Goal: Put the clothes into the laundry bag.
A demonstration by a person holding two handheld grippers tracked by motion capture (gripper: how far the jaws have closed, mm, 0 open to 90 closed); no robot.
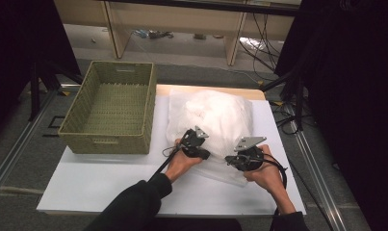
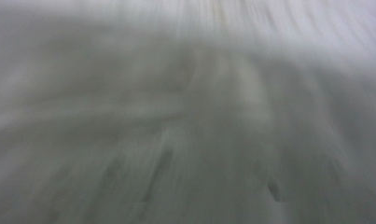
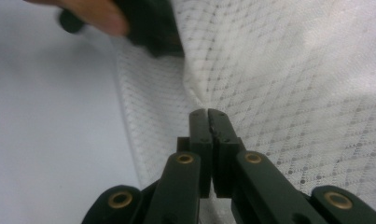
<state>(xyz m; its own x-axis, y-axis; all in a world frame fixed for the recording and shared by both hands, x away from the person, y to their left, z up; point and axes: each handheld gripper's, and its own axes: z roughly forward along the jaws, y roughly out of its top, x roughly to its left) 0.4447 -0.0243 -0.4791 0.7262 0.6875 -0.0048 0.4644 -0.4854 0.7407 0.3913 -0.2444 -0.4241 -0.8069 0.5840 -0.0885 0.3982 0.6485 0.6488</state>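
The right gripper (image 3: 208,112) pinches a fold of the white mesh bag (image 3: 293,84); the left gripper (image 1: 195,139) presses into it, jaw state unclear.

A white table (image 1: 100,185) is seen carrying a woven basket (image 1: 109,108) at ten o'clock and a white mesh cloth bundle (image 1: 215,120) at one o'clock.

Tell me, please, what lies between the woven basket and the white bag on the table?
Nothing lies there: in the high view a bare strip of the white table separates the woven basket from the white bag.
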